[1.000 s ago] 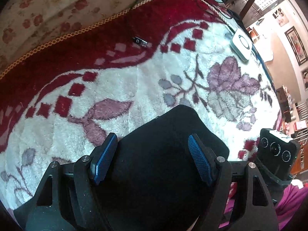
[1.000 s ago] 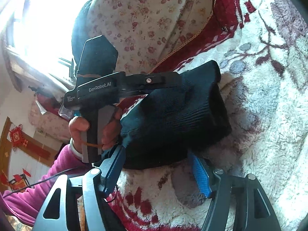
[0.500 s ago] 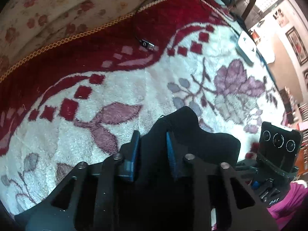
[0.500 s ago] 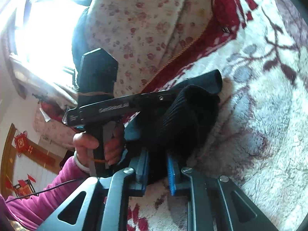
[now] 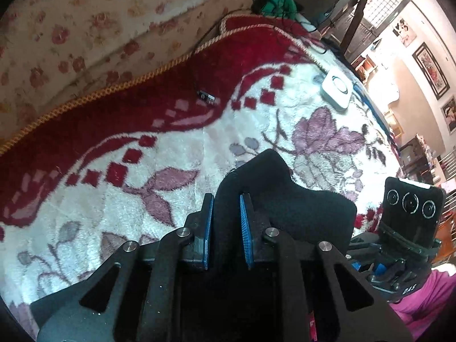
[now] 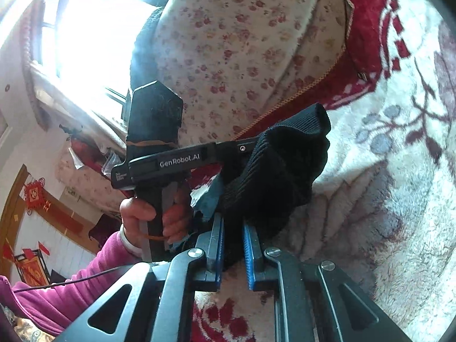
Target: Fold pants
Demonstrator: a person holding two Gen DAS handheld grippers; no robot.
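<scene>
The black ribbed pants (image 5: 299, 208) lie bunched on a plush red-and-white blanket (image 5: 142, 199). In the left wrist view my left gripper (image 5: 226, 199) has a raised fold of the fabric between its blue pads, which are still closing on it. In the right wrist view my right gripper (image 6: 232, 225) is shut on the lower edge of the pants (image 6: 279, 176), which hang lifted off the blanket. A hand (image 6: 136, 208) in a pink sleeve holds the left gripper's handle there, and its fingertips are buried in the fabric.
A white square device (image 5: 336, 88) and a small black plug on a cable (image 5: 206, 97) lie on the blanket farther back. A floral quilt (image 5: 85, 28) borders the blanket. Furniture and picture frames (image 5: 430, 68) stand beyond the bed.
Both grippers went from wide open around the pants to pinched on the fabric. Both have since risen, lifting the black cloth off the blanket.
</scene>
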